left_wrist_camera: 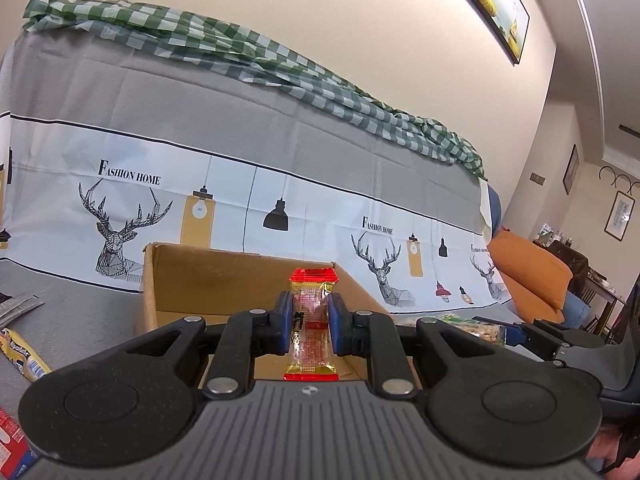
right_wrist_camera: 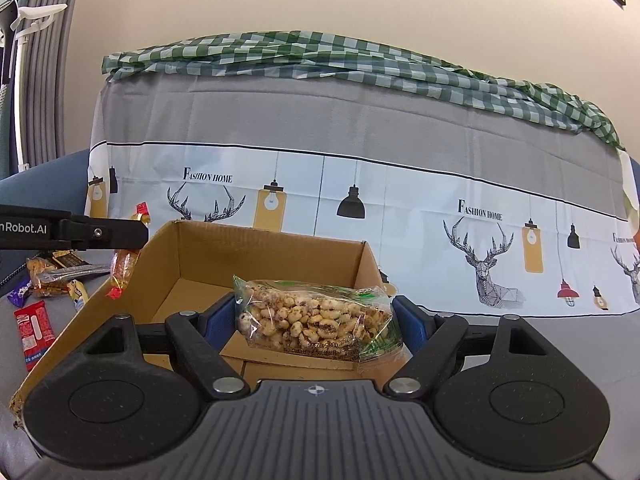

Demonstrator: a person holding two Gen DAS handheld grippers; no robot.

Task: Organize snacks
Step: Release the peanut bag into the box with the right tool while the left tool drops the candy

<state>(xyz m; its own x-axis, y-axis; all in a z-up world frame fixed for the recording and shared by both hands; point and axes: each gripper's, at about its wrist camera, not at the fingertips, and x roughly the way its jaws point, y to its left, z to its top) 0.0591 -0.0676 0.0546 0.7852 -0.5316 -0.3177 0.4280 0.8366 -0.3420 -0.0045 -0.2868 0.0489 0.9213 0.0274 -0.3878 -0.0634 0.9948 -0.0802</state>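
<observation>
While clamped, red-ended snack fills left jaws.

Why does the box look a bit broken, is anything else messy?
The cardboard box has a ragged, frayed near-left corner. Loose snack packets lie scattered beside it on the grey cover, not yet sorted. A green checked cloth sits bunched up along the top behind.
</observation>
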